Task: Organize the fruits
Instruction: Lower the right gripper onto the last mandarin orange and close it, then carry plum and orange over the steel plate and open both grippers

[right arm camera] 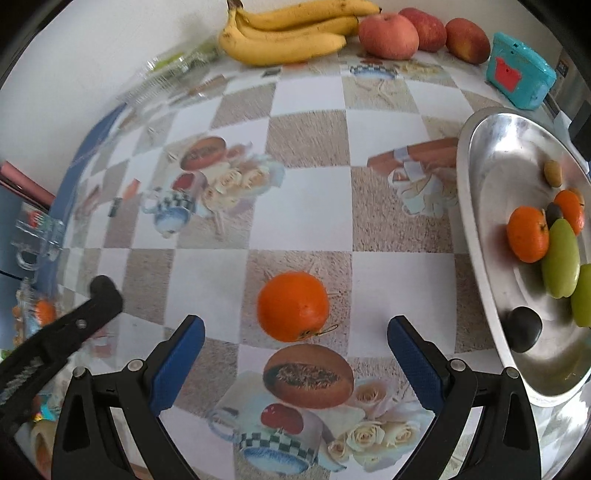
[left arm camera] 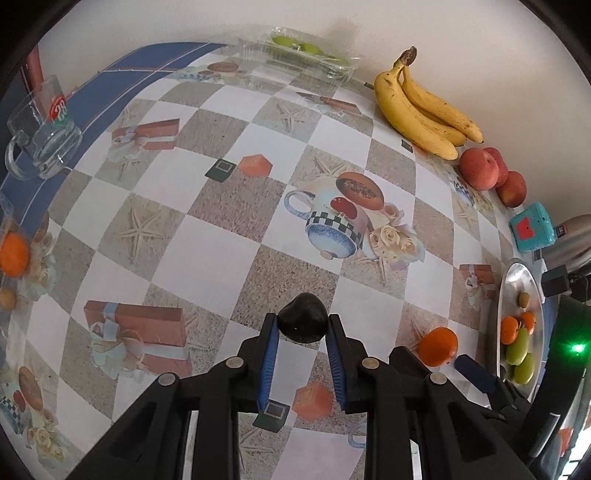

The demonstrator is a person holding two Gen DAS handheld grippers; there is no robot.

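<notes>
left gripper (left arm camera: 302, 325) clamped on a dark plum (left arm camera: 303, 322), held above the tablecloth | right gripper (right arm camera: 295, 332) spread wide, empty, mandarin (right arm camera: 293, 306) lying between its tips | step judged: carrying fruit to the steel tray (right arm camera: 480, 206) | next: plum to be carried right, over the tray rim | open cloth between; bananas (left arm camera: 421, 107) and peaches (left arm camera: 480, 168) lined along the wall

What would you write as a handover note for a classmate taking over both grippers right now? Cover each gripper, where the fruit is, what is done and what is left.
Left gripper: shut on a dark plum, held above the tablecloth.
Right gripper: open, aimed at the loose orange on the table, not touching it.
Done: the metal tray already holds two oranges, green fruits, a dark plum and a small brown fruit.
Left: tray the held plum and the orange. Bananas and peaches sit by the wall.
</notes>
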